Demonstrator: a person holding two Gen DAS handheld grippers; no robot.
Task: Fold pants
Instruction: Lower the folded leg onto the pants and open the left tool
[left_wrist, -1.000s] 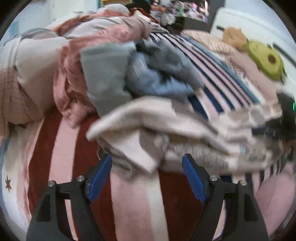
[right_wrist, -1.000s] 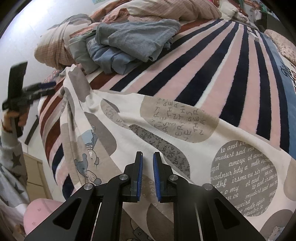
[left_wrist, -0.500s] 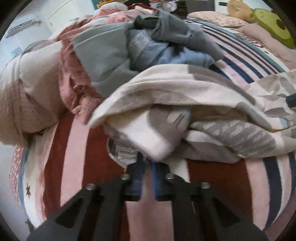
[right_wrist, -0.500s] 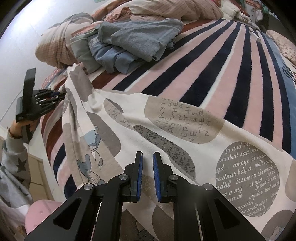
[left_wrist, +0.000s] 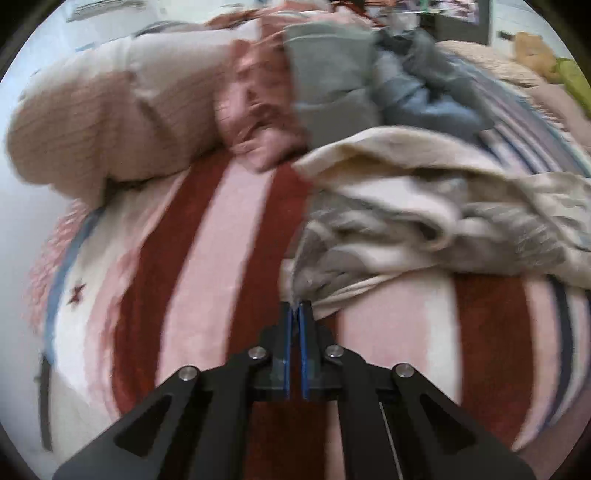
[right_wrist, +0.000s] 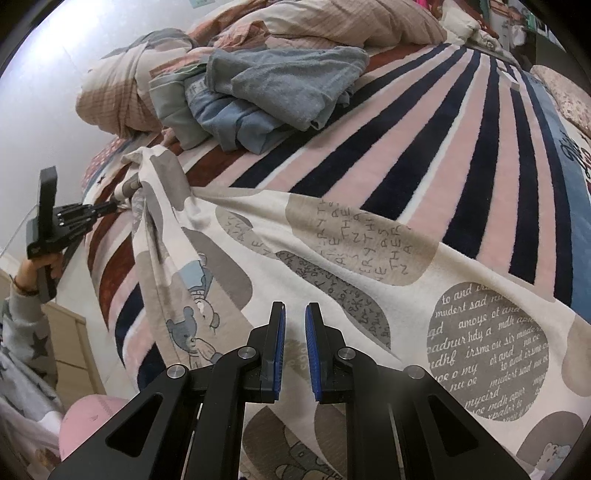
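Now I see my left hand-held gripper (left_wrist: 295, 308) pitched steeply down at the bed, its jaws clenched on a bunched corner of the pants (right_wrist: 332, 266). From the right wrist view that same gripper (right_wrist: 114, 207) sits at nine o'clock, a hand (right_wrist: 38, 264) in a star-print sleeve gripping its handle, the cloth drawn taut from its tips. My right hand-held gripper (right_wrist: 294, 314) also angles down over the pants; its jaws stand nearly together with a narrow slit between, and I cannot tell whether they pinch any fabric. I count two grippers and one pair of patterned pants, spread across the striped blanket (right_wrist: 424, 147) from nine o'clock to four o'clock. One heap of blue and grey clothes (right_wrist: 266, 92) lies at twelve o'clock, beside a rumpled checked quilt (right_wrist: 110, 96). Open striped blanket runs from one to three o'clock; the bed's edge falls away at eight o'clock.
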